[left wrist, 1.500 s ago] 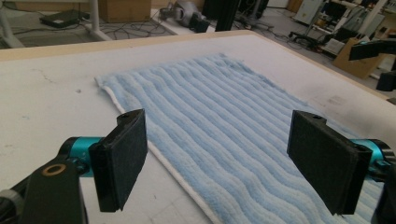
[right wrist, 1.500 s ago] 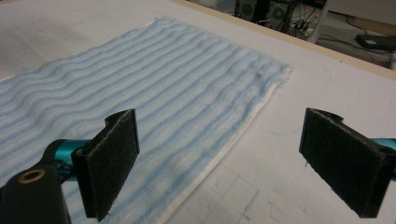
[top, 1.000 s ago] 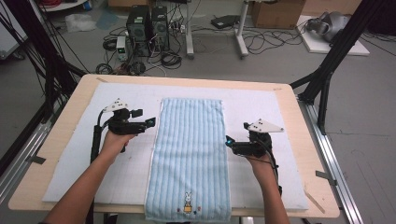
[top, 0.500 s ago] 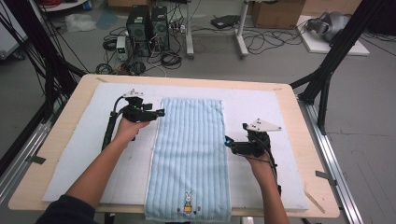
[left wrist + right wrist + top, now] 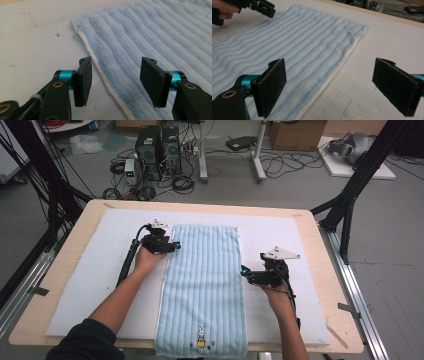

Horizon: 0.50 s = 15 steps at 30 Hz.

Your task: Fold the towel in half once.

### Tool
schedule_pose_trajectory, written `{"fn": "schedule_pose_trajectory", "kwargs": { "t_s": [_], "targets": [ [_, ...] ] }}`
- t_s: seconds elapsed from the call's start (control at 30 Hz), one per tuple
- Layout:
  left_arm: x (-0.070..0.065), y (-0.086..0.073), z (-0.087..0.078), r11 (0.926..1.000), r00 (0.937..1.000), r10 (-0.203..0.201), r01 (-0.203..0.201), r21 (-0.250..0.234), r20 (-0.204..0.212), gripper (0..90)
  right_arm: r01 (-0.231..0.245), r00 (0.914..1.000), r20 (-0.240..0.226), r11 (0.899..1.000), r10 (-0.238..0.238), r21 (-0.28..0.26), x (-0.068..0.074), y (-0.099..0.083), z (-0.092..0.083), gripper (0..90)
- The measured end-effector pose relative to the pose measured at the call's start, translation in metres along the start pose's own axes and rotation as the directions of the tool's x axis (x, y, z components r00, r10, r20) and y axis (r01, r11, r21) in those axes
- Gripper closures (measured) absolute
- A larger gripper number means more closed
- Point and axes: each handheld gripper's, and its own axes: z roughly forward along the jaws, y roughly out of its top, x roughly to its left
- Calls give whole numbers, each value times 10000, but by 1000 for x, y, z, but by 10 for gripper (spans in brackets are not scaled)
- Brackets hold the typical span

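A light blue striped towel (image 5: 202,280) lies flat and lengthwise on the white mat, with a small rabbit motif at its near end. My left gripper (image 5: 175,245) is low at the towel's far left corner. In the left gripper view its jaws (image 5: 116,62) straddle the white-hemmed edge of the towel (image 5: 155,32); they have just been closing, but the pads still stand apart from the cloth. My right gripper (image 5: 243,270) rests at the middle of the towel's right edge. Its jaws (image 5: 329,62) are wide open over the hem of the towel (image 5: 287,40).
The white foam mat (image 5: 90,270) covers most of the wooden table (image 5: 62,265). Black frame struts (image 5: 350,195) stand at both sides. Computer towers (image 5: 157,145), cables and boxes lie on the floor beyond the far edge.
My left hand has moved away from me and rightward to the towel's far left corner, sinking toward the mat, and its jaws have narrowed. The right hand has kept still.
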Motion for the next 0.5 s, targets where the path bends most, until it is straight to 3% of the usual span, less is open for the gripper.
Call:
{"fn": "schedule_pose_trajectory", "kwargs": {
  "t_s": [0.07,0.23,0.27,0.3,0.33,0.37,0.5],
  "targets": [
    [-3,-2,3,9991,9991,402,-401,147,-112,495,-116,9999,43,9998,116,163,0,0,3,114],
    [-4,-2,3,9983,9983,576,-576,75,52,594,-25,10000,89,9990,21,456,0,3,13,114],
    [-5,-2,3,9981,9979,618,-619,43,209,661,-51,9998,172,9982,41,602,-1,6,18,114],
    [-5,-2,3,9981,9979,618,-619,43,209,718,-51,9998,198,9979,39,643,-3,7,21,114],
    [-4,-2,3,9985,9975,545,-544,-25,449,718,-51,9998,198,9979,39,643,-3,7,21,114],
    [-3,-3,3,9990,9967,450,-450,-26,670,827,-200,9995,268,9971,181,739,-6,10,28,115],
    [0,-3,4,9998,9962,196,-187,-113,851,860,-466,9982,412,9936,426,1030,-14,13,43,130]
  ]
}}
